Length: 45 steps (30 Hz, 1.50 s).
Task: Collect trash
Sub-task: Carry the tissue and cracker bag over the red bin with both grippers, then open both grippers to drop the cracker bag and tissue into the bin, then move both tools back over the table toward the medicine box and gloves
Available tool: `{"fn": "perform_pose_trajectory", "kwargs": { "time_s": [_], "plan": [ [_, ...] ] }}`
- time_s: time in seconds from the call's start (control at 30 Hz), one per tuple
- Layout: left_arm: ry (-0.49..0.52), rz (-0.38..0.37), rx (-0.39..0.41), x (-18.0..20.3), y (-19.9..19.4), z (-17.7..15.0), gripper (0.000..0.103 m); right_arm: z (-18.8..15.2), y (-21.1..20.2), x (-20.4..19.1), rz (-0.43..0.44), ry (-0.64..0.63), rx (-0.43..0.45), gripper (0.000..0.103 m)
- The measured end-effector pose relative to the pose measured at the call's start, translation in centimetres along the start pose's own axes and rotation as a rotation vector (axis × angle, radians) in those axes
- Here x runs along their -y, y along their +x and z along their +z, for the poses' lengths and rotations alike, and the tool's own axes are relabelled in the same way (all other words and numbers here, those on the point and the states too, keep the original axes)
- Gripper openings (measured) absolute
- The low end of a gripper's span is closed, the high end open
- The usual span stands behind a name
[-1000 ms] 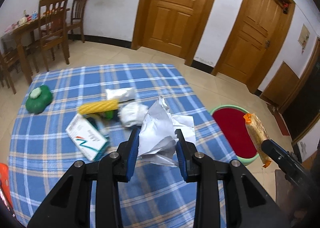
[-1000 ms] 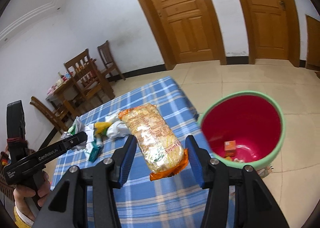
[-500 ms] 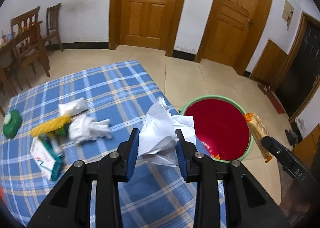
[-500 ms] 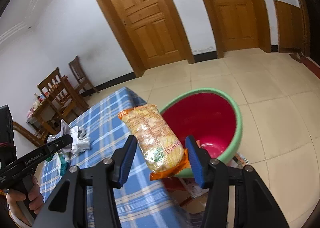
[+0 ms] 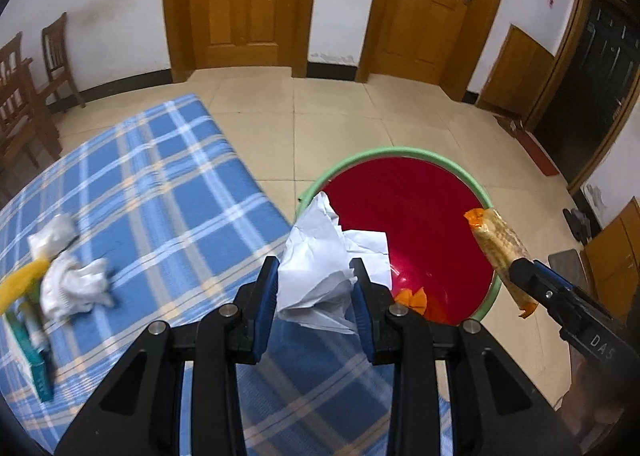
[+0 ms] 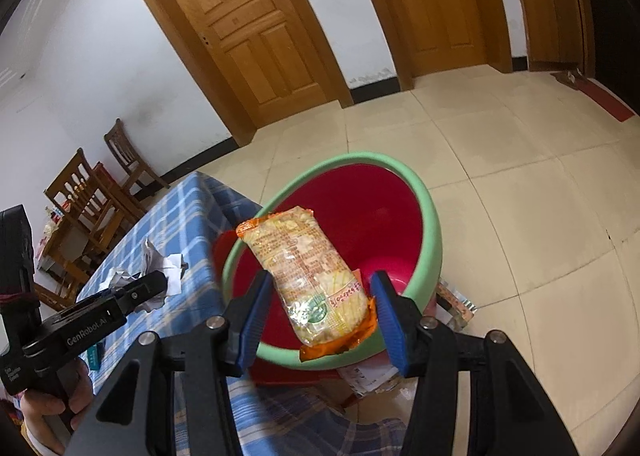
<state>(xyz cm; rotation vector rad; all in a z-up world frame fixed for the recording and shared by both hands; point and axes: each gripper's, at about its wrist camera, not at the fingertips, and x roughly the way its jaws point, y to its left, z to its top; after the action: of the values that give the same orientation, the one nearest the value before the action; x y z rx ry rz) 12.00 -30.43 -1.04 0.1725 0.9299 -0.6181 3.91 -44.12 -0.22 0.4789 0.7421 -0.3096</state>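
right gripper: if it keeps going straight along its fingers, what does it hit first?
Probably the red inner wall of the bin; the right gripper, holding the snack packet, points into its mouth. Depth unclear.

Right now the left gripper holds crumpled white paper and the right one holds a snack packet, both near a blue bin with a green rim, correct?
Nearly. The bin is red inside, not blue, as the right wrist view shows; its rim is green. The left gripper does hold the crumpled white paper, and the right gripper the snack packet.
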Motion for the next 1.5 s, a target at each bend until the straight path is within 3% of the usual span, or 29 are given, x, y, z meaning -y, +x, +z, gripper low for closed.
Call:
{"fn": "perform_pose_trajectory", "kwargs": {
  "time_s": [0.4,0.53,0.73,1.03,1.5],
  "plan": [
    [0.044,-0.017,-0.041,2.1,3.9,1.2,0.036,0.9,2.6,2.5,-0.044,0.037,-0.036,0.056],
    [0.048,0.022,-0.028,2.5,3.9,1.3,0.053,1.1,2.9,2.8,-0.044,0.049,-0.034,0.056],
    [0.038,0.032,-0.025,2.2,4.0,1.5,0.061,1.2,3.0,2.5,-0.038,0.039,-0.029,0.056],
    [0.024,0.037,-0.011,1.6,3.3,1.9,0.067,1.4,2.5,2.4,-0.034,0.039,-0.022,0.056],
    [-0.023,0.048,0.032,-0.2,-0.2,1.3,0.067,1.0,0.9,0.5,-0.015,0.025,0.005,0.056]
  ]
}}
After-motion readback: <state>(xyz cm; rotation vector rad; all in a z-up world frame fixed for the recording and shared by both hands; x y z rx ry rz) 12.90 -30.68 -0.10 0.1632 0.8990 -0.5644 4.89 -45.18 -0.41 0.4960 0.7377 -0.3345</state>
